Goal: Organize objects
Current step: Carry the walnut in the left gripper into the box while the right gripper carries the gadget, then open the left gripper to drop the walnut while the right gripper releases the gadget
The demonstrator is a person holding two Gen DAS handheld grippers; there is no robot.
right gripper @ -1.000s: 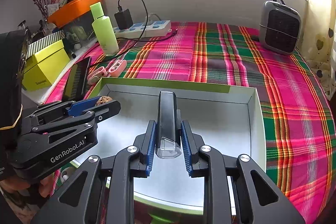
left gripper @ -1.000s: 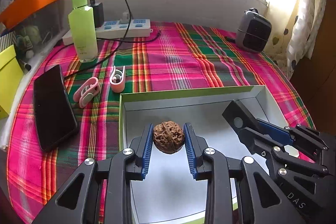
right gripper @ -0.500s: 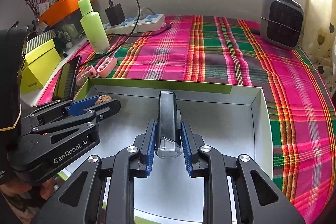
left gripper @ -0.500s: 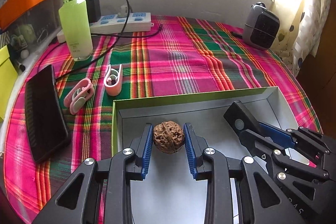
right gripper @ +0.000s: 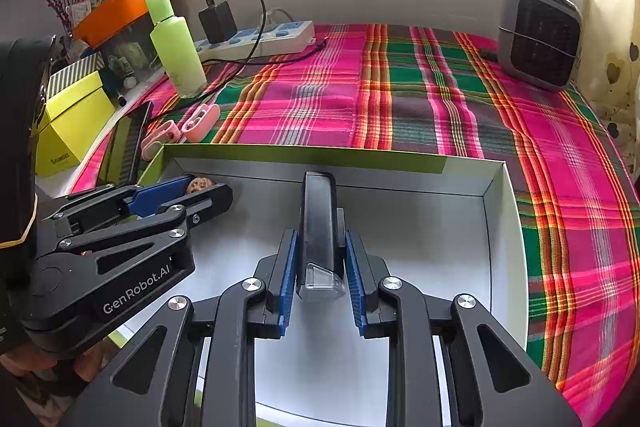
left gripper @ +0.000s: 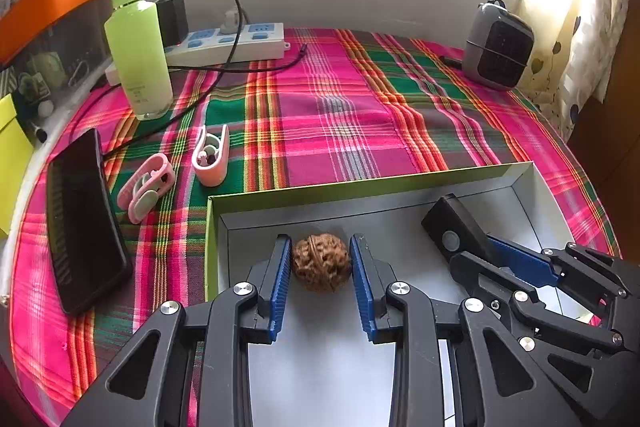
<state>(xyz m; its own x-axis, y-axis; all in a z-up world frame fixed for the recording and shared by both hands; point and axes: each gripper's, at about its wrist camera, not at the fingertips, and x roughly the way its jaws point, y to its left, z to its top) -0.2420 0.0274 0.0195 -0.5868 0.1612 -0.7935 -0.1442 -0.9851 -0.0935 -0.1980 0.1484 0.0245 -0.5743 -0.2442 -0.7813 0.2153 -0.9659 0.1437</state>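
A brown walnut (left gripper: 321, 262) sits between the blue pads of my left gripper (left gripper: 320, 242), which is shut on it over the near left part of a shallow box (left gripper: 360, 185), white inside and green outside. In the right wrist view, my right gripper (right gripper: 320, 235) is shut on a black torch-like device (right gripper: 319, 219), whose clear end points back at the camera. It hangs over the middle of the box (right gripper: 304, 151). The left gripper (right gripper: 200, 189) with the walnut (right gripper: 199, 184) shows at the left there. The device (left gripper: 452, 227) shows at the right in the left wrist view.
Left of the box, on the plaid cloth, lie a black phone (left gripper: 80, 227) and two pink clips (left gripper: 146, 187) (left gripper: 211, 157). A green bottle (left gripper: 136, 51) and a power strip (left gripper: 228, 45) with a cable stand at the back left, a grey heater (left gripper: 498, 47) at the back right.
Both views have shifted only slightly. Each gripper keeps its hold over the box.
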